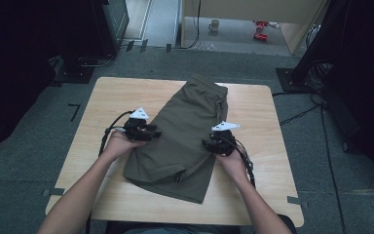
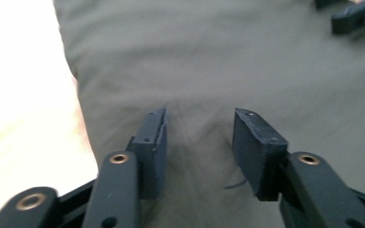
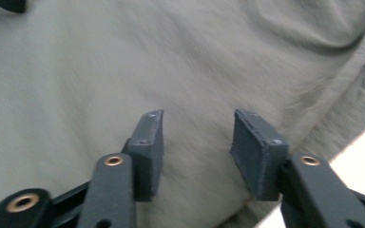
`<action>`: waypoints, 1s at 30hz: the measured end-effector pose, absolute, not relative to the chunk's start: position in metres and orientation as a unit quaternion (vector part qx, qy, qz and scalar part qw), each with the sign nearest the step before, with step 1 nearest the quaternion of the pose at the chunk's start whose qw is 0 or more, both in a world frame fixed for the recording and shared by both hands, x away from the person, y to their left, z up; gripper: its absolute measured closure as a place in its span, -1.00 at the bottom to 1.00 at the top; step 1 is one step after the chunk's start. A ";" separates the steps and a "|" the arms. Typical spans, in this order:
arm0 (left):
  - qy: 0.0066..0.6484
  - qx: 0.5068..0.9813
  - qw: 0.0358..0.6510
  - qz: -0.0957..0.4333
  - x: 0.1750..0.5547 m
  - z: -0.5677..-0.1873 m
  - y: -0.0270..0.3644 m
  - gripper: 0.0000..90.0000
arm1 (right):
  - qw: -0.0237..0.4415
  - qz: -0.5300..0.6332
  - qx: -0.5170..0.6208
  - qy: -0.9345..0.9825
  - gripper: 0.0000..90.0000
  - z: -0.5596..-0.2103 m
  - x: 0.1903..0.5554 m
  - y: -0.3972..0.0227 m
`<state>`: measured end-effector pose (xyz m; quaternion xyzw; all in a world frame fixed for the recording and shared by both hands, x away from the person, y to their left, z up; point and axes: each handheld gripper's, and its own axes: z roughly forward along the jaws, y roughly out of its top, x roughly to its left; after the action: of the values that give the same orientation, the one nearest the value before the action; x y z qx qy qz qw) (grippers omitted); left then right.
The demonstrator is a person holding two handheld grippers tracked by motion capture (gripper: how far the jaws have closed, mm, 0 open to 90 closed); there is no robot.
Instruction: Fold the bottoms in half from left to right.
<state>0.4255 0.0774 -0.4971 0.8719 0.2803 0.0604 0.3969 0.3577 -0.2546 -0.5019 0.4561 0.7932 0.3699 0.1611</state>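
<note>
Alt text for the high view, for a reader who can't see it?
Olive shorts lie folded on a wooden table. A person's hands hold the left tool and right tool at the shorts' two side edges, jaws apart.

The shorts (image 1: 180, 141) at frame centre are matt olive woven cloth, softly creased. The bench (image 1: 268, 122) beneath is pale, smooth wood-grain. Each tool looks matt black plastic with brass-coloured rivets; the floor (image 1: 350, 195) is grey carpet.
</note>
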 end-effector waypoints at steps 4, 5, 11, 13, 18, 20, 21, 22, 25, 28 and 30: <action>0.287 0.874 0.387 0.057 0.425 -0.503 0.077 0.13 | 0.172 0.356 0.454 0.799 0.08 -0.509 0.355 -0.260; 0.289 0.874 0.387 0.055 0.424 -0.504 0.077 0.13 | 0.173 0.350 0.455 0.800 0.05 -0.510 0.354 -0.261; 0.281 0.881 0.375 0.068 0.416 -0.508 0.073 0.14 | 0.198 0.345 0.448 0.801 0.05 -0.515 0.351 -0.263; 0.289 0.877 0.378 0.071 0.413 -0.508 0.073 0.15 | 0.198 0.349 0.450 0.798 0.06 -0.516 0.352 -0.263; 0.303 0.872 0.379 0.061 0.407 -0.507 0.075 0.17 | 0.200 0.357 0.450 0.794 0.07 -0.518 0.357 -0.263; 0.306 0.871 0.380 0.059 0.404 -0.507 0.076 0.18 | 0.201 0.357 0.450 0.793 0.06 -0.518 0.360 -0.262; 0.309 0.869 0.382 0.058 0.402 -0.508 0.077 0.19 | 0.201 0.358 0.449 0.793 0.06 -0.518 0.361 -0.262; 0.311 0.868 0.383 0.056 0.400 -0.508 0.077 0.19 | 0.201 0.358 0.451 0.793 0.06 -0.518 0.363 -0.261; 0.314 0.868 0.381 0.052 0.394 -0.507 0.079 0.19 | 0.199 0.359 0.447 0.795 0.04 -0.518 0.367 -0.259; 0.317 0.868 0.381 0.046 0.389 -0.507 0.080 0.19 | 0.198 0.362 0.444 0.795 0.03 -0.519 0.370 -0.257; 0.315 0.868 0.382 0.044 0.385 -0.507 0.082 0.19 | 0.199 0.367 0.443 0.794 0.02 -0.519 0.372 -0.256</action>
<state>0.3853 0.0817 -0.5067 0.8678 0.3148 0.0441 0.3820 0.3718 -0.2558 -0.5195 0.4426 0.7938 0.3665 0.1993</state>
